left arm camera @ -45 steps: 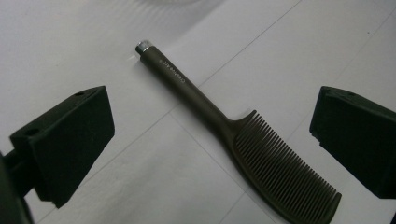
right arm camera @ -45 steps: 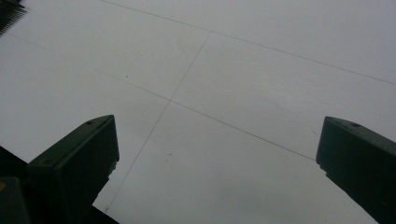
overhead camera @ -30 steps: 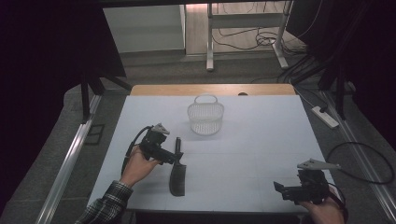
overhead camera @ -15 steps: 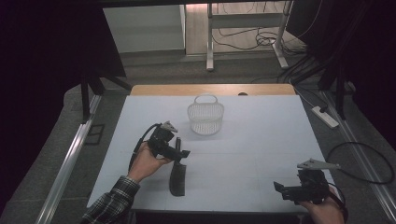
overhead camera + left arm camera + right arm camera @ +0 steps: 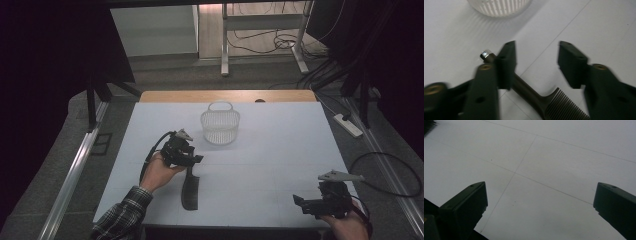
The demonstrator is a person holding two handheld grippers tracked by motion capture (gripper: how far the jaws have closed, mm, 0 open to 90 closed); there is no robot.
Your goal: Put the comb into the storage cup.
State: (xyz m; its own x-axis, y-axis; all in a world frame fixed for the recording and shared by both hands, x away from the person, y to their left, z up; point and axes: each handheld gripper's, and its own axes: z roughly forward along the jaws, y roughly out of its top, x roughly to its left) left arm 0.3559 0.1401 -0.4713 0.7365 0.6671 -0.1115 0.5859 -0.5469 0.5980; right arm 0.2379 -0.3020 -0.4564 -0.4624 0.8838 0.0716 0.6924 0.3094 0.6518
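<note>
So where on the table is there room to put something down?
The biggest bare patch is on the white table, between the basket and the right gripper. There is more bare room left of the basket, toward the far left corner. It is crowded where the left gripper hovers over the comb.

The comb (image 5: pixel 541 100) looks like dark, smooth plastic with a slight sheen, tipped by a shiny metal stud. The basket (image 5: pixel 220 125) is white slatted plastic. The left hand-held gripper (image 5: pixel 535 62) has matt black jaws. The table (image 5: pixel 280 150) is matt white, its far edge wood.
</note>
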